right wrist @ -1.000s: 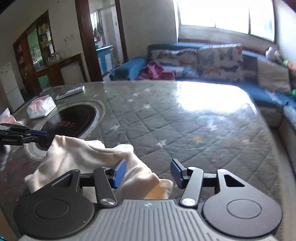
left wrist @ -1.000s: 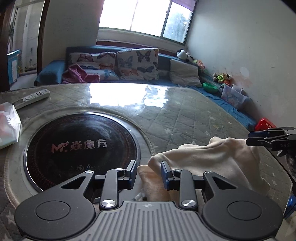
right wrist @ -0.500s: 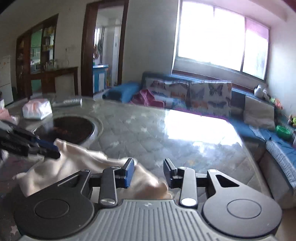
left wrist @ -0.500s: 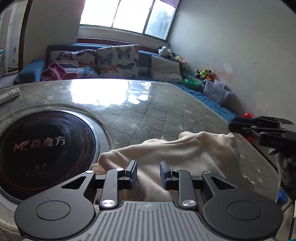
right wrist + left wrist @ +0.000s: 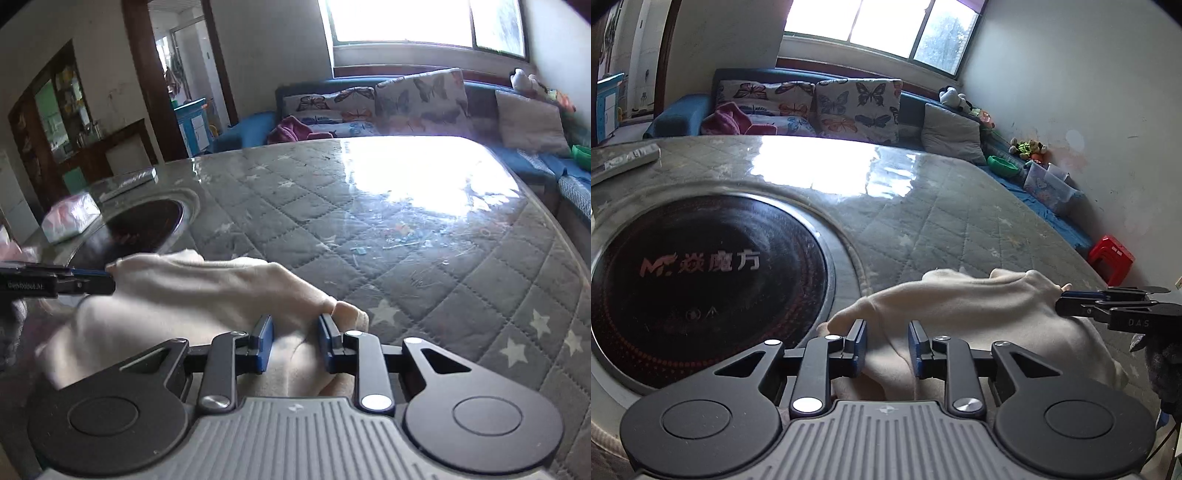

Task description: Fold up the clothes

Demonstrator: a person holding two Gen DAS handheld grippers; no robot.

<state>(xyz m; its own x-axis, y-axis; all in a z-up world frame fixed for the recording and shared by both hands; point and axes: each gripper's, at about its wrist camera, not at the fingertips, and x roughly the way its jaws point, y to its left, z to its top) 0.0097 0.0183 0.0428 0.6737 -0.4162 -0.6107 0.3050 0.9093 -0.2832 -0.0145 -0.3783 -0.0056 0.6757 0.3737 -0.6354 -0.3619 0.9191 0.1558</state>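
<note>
A cream garment (image 5: 964, 306) lies bunched on the quilted table near the front edge; it also shows in the right wrist view (image 5: 192, 295). My left gripper (image 5: 886, 349) grips a fold of it between its blue pads, jaws narrowed on the cloth. My right gripper (image 5: 295, 345) grips the other end the same way. Each gripper shows in the other's view, the right gripper (image 5: 1071, 301) at the far right and the left gripper (image 5: 99, 282) at the far left, fingertips against the cloth. The garment is stretched between them.
A round black induction hob (image 5: 701, 273) is set in the table to the left of the garment. A remote (image 5: 624, 162) and a pink-white bag (image 5: 70, 218) lie at the far left. A sofa with cushions (image 5: 857, 107) stands behind. A red stool (image 5: 1112, 258) is at the right.
Both grippers have narrowed onto the cream garment and pulled it out wider between them. The left view has swung back towards the hob.
</note>
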